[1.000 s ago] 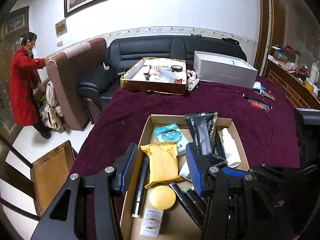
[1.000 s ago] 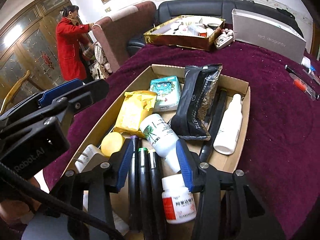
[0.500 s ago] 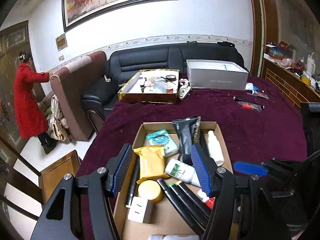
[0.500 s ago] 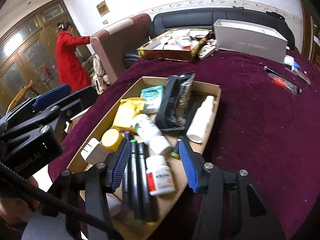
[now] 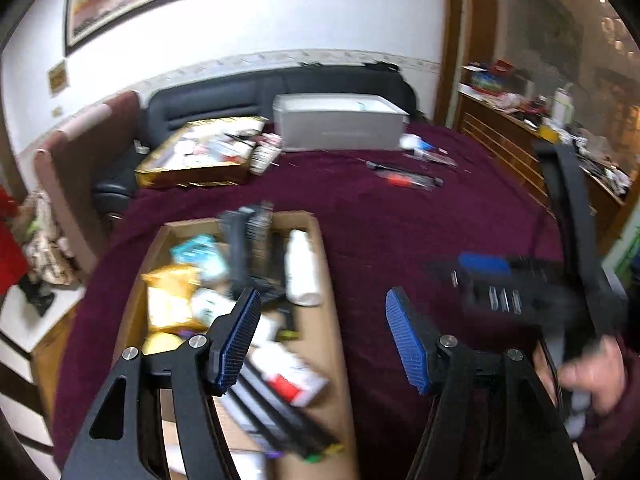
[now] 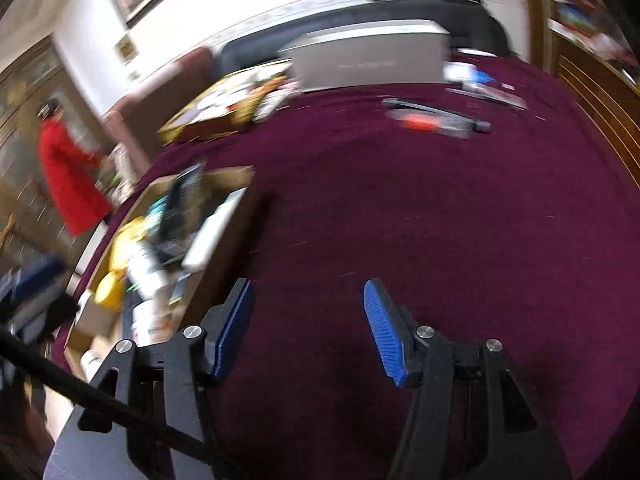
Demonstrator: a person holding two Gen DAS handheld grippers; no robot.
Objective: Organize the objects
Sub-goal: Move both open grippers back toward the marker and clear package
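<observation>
Both of our hand-held grippers just swung right, off the cardboard box (image 5: 320, 320) of toiletries: a second ago each sat over it, now the left hand-held gripper (image 5: 322, 334) straddles its right wall and the right hand-held gripper (image 6: 306, 326) hangs over bare maroon surface (image 6: 440, 220). Both jaws have been opening, about half wide, nothing between them. Looks like we're headed for the far-right strays next. Count: one cardboard box near left, one gold tray (image 5: 192, 170), one grey box (image 5: 340, 128), two pens (image 6: 436, 118); the rest is too blurry.

Both the left gripper (image 5: 320, 336) and the right gripper (image 6: 306, 328) are showing black frames, silver screws and ribbed blue pads (image 5: 404, 340)
</observation>
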